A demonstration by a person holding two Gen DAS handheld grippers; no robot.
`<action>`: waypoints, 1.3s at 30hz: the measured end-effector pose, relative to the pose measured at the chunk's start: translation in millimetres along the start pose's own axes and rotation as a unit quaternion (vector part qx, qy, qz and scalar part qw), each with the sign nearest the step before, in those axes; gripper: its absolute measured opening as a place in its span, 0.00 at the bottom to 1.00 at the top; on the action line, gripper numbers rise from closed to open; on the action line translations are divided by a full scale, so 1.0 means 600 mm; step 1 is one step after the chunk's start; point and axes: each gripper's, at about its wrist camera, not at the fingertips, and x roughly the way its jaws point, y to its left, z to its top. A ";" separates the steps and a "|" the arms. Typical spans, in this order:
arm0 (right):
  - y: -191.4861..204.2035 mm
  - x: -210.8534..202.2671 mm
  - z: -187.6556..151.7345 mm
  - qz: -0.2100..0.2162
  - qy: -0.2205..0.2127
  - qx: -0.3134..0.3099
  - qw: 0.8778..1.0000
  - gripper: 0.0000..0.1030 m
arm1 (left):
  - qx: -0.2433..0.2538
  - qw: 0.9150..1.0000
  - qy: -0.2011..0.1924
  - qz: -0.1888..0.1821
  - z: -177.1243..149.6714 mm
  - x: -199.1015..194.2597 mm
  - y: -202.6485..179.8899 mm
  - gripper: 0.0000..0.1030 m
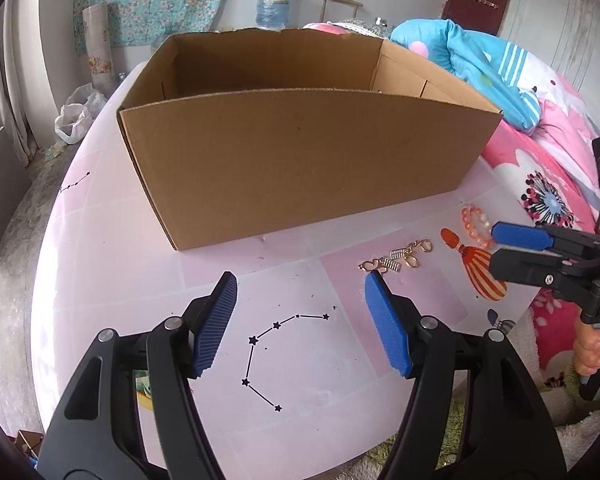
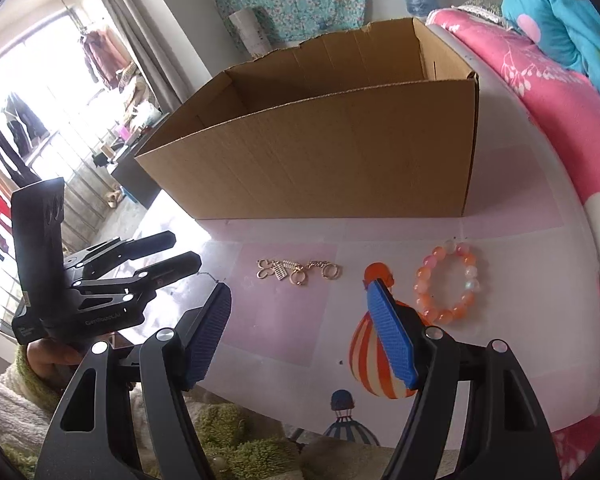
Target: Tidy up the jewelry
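An open cardboard box (image 1: 300,168) stands on the pale pink table (image 1: 140,280), and its inside floor is hidden. In front of it lie gold charm pieces (image 1: 396,262) (image 2: 296,270) and an orange bead bracelet (image 1: 476,226) (image 2: 446,284). My left gripper (image 1: 300,284) is open over bare table, left of the charms, with nothing between its fingers. My right gripper (image 2: 299,288) is open just short of the charms, and its right finger (image 2: 388,328) covers part of an orange striped balloon shape (image 2: 364,364). The bracelet sits to the right of that finger.
Black star-line prints (image 1: 268,356) mark the table under my left gripper. A blue balloon print (image 2: 342,412) lies at the near edge. A pink and blue quilt (image 1: 540,128) borders the table's right side. A hand (image 1: 590,354) grips the right tool.
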 end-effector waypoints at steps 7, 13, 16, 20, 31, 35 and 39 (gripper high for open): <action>-0.009 0.012 0.007 -0.010 0.001 0.000 1.000 0.67 | 0.006 1.000 -0.004 -0.017 -0.005 0.004 -0.009 0.57; -0.002 0.026 0.005 -0.038 0.006 -0.024 0.999 0.57 | 0.034 0.999 0.007 -0.039 -0.005 0.025 -0.029 0.42; -0.005 0.031 0.004 -0.037 0.011 -0.021 0.999 0.56 | 0.051 0.997 0.016 -0.047 -0.003 0.039 -0.042 0.39; -0.012 0.036 0.005 -0.035 0.017 -0.018 0.999 0.56 | 0.081 0.995 0.027 -0.045 0.001 0.057 -0.064 0.37; -0.020 0.047 0.004 -0.030 0.021 -0.005 0.999 0.56 | 0.126 0.991 0.041 -0.015 0.012 0.080 -0.091 0.26; -0.021 0.048 0.002 -0.027 0.021 -0.001 0.999 0.56 | 0.128 0.991 0.047 -0.015 0.017 0.083 -0.092 0.24; -0.027 0.048 0.004 -0.026 0.020 0.000 0.999 0.56 | 0.131 0.990 0.052 -0.016 0.021 0.085 -0.095 0.24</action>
